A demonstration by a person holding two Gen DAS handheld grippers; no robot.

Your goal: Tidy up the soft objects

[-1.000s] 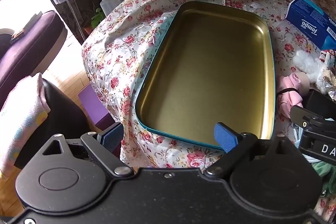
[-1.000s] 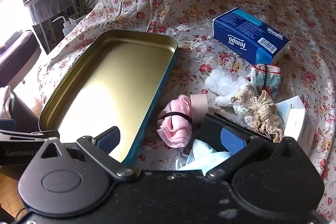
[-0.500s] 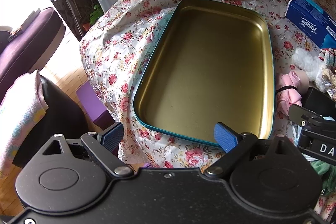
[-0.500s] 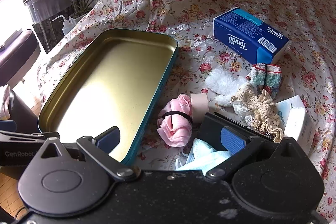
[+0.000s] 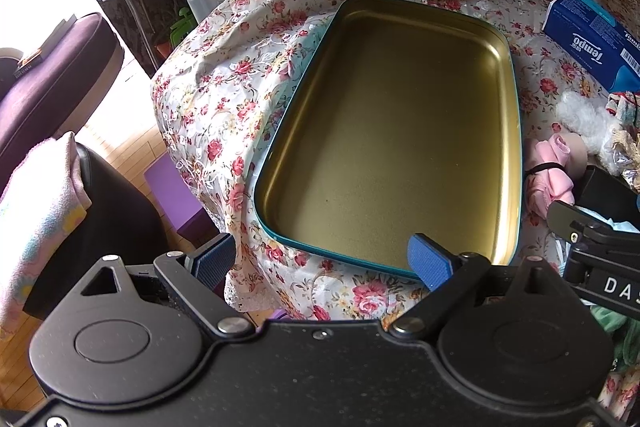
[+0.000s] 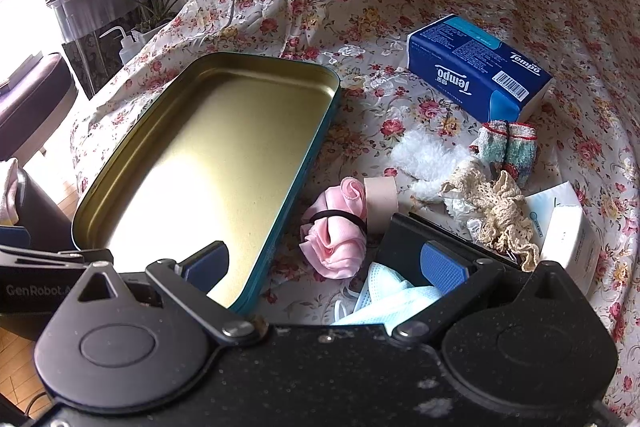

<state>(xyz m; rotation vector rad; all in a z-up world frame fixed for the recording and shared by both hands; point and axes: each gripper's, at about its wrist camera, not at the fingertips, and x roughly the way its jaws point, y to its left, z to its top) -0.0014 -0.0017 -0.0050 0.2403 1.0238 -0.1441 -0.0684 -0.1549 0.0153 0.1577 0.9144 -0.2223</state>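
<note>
Both claws stand wide and hold nothing. The right claw (image 6: 326, 263) hovers nearest the soft things: the pink cloth bundle (image 6: 334, 239) lies straight ahead between its fingertips, long axis pointing away, just beside the gold tray (image 6: 308, 163) on its left. The left claw (image 5: 320, 259) faces the tray's near rim, farther from the bundle.

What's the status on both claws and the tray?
Left claw, right claw open, empty. Gold metal tray bare. Pink fabric bundle beside it, unobstructed.
</note>
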